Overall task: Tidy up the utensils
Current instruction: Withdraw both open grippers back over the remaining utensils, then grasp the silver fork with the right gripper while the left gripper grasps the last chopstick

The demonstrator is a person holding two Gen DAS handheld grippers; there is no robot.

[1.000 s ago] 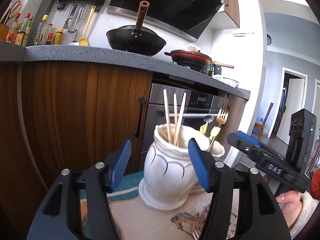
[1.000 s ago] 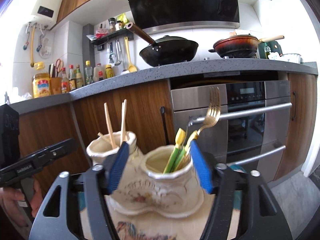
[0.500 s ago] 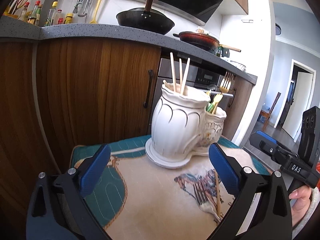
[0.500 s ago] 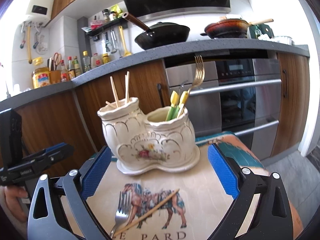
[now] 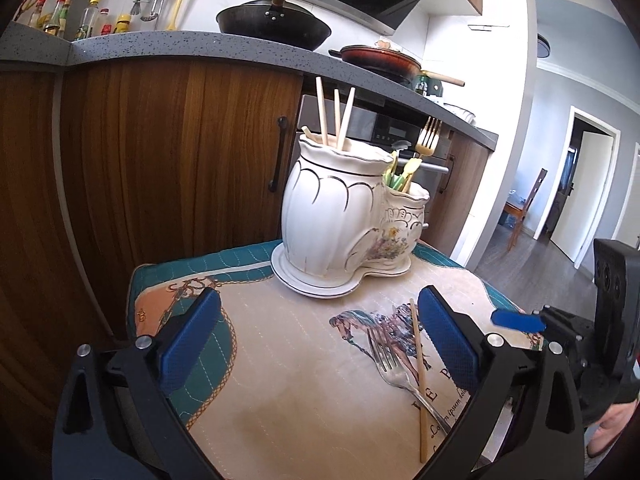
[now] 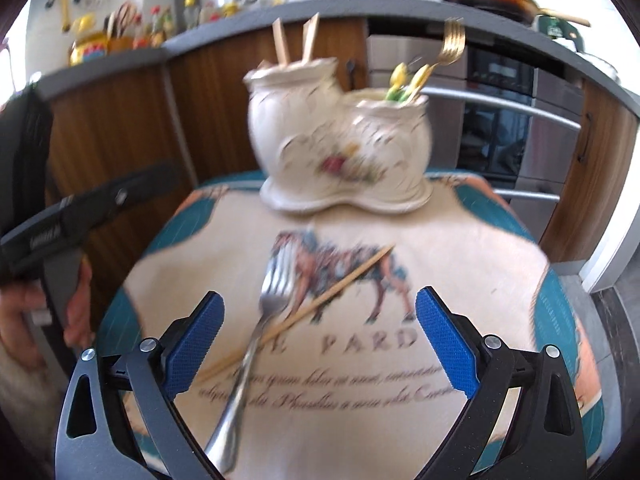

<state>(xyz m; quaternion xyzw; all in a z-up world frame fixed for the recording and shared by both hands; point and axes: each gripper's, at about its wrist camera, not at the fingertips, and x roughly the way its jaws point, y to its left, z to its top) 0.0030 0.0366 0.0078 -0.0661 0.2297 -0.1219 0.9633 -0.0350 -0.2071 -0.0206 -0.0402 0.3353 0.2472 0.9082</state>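
Observation:
A white ceramic double holder point(image 5: 344, 216) stands at the far end of a small cloth-covered table point(image 5: 288, 384). Its tall pot holds chopsticks point(image 5: 334, 118); its low pot holds a gold fork point(image 5: 427, 140) and green-yellow handled utensils. A silver fork point(image 5: 396, 372) and one wooden chopstick point(image 5: 418, 372) lie crossed on the cloth. My left gripper point(image 5: 320, 344) is open and empty, above the cloth before the holder. My right gripper point(image 6: 320, 344) is open and empty, right over the fork point(image 6: 256, 332) and chopstick point(image 6: 304, 312); that view is blurred. The holder point(image 6: 340, 148) shows beyond.
Wooden kitchen cabinets point(image 5: 160, 160) and an oven point(image 6: 500, 120) stand close behind the table. A grey counter above carries a black wok point(image 5: 276, 28) and a red pan point(image 5: 380, 56). A doorway and a chair point(image 5: 524, 208) lie to the right.
Both grippers have pulled back from the holder and opened wide. The right gripper has dropped toward the fork and chopstick on the cloth.

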